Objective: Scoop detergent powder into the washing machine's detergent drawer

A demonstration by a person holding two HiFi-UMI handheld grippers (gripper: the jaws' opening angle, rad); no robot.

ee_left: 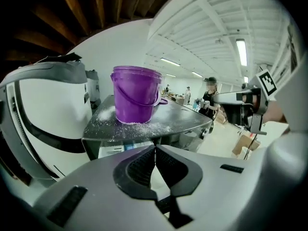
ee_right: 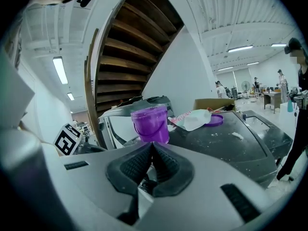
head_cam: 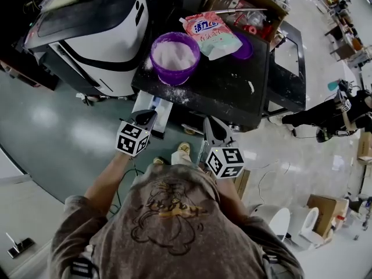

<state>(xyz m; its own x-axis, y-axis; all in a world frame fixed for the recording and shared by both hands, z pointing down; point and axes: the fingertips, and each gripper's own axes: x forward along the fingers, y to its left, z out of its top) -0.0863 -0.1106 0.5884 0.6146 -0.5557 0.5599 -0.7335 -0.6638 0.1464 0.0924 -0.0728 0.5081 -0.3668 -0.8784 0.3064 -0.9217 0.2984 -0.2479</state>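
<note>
A purple bucket (head_cam: 174, 54) holding white powder stands on the black countertop (head_cam: 232, 92), with spilled powder around it. Behind it lie a pink-and-white detergent bag (head_cam: 212, 34) and a purple lid (head_cam: 245, 46). The white washing machine (head_cam: 93, 34) stands to the left. Its white drawer (head_cam: 152, 106) juts out below the counter's near edge. My left gripper (head_cam: 144, 121) hangs shut and empty just over the drawer. My right gripper (head_cam: 212, 131) is shut and empty at the counter's front edge. The bucket (ee_left: 136, 94) (ee_right: 150, 124) shows ahead of both grippers.
An open cardboard box (head_cam: 250, 4) with odds and ends sits at the counter's far side. A person (head_cam: 343, 112) stands on the floor to the right. Cardboard boxes (head_cam: 322, 211) and white items lie on the floor at the lower right.
</note>
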